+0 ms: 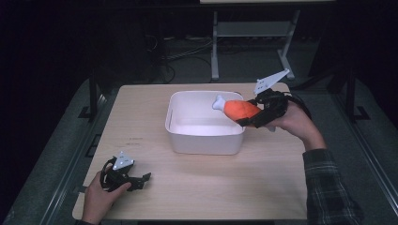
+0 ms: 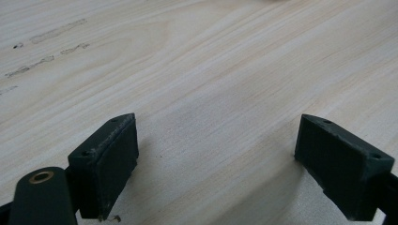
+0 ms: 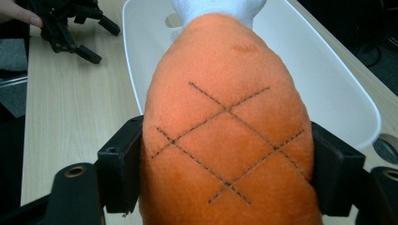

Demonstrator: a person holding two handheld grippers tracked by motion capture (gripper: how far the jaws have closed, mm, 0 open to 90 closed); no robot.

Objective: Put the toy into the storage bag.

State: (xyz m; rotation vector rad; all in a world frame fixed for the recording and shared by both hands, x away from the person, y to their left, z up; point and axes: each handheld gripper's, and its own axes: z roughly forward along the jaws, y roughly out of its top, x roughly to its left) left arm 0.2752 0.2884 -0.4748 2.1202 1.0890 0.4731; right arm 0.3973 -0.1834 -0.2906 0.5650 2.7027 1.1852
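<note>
a light wooden table (image 1: 197, 187) is seen from above, with a white rectangular tub (image 1: 204, 138) set near its middle. a plush drumstick toy (image 1: 237, 108), orange with a white bone end, is held in the air over the tub's far right corner. it is clamped by the right gripper (image 1: 253, 117), whose black jaws press on both flanks of the thick orange end. the toy's long axis is laid nearly level, slightly tilted, running from the gripper at the right toward the left. the white bone end (image 1: 219, 101) is pointed left and a little up, out over the tub's open inside, while the fat orange end is kept back in the jaws.

in the right gripper view, the orange body (image 3: 227, 136) is seen squeezed between the two black pads (image 3: 119, 171), with dark stitched crossing lines on its fabric. its white tip (image 3: 216, 9) is pointed away from the camera, above the tub's white interior (image 3: 328, 89).

the left gripper (image 1: 141, 180) is rested low at the table's near left corner, held by a hand (image 1: 101, 197), well apart from the tub. in the left gripper view, its jaws are spread wide over bare wood (image 2: 211, 70), with nothing between them.
</note>
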